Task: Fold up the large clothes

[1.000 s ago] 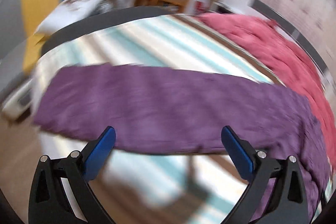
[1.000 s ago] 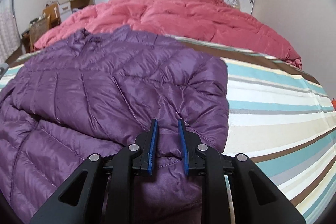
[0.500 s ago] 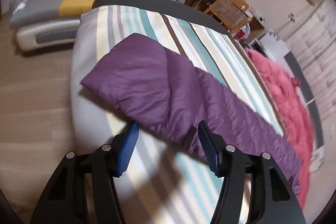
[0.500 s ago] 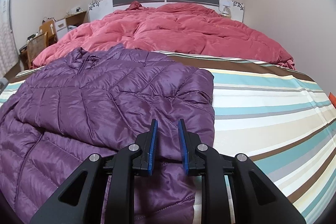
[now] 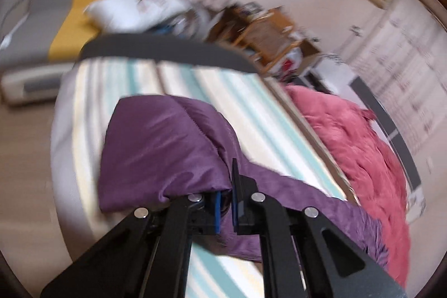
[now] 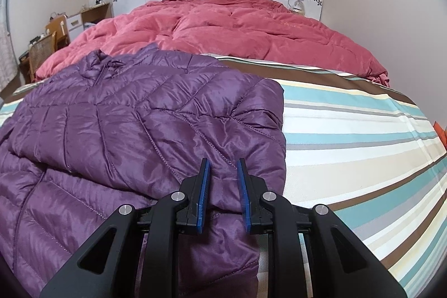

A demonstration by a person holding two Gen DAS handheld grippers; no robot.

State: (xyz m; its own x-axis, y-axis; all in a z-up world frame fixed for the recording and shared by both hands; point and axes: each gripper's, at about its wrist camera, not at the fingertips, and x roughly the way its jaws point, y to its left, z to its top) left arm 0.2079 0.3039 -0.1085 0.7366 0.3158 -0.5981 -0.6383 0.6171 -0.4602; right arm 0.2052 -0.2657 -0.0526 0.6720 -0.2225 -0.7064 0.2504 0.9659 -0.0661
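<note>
Left wrist view's blurry, but the left gripper (image 5: 226, 203) has its fingers clamped on the jacket (image 5: 167, 147) sleeve end. Right gripper (image 6: 222, 194) pinches the hem, fingers nearly closed on fabric. Jacket's lying on the striped bed (image 6: 349, 136), right sleeve already folded across the chest, I think. Left sleeve and the final fold-up remain.

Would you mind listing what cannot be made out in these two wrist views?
- Left wrist view: motion blur smears the desk clutter and the white pillow's print.
- Left wrist view: the left gripper is shut on the purple down jacket; which part it holds is unclear.
- Right wrist view: the right gripper covers the jacket's near hem; the bottom edge cuts it off.
- Right wrist view: the orange object is cropped, unidentifiable.
</note>
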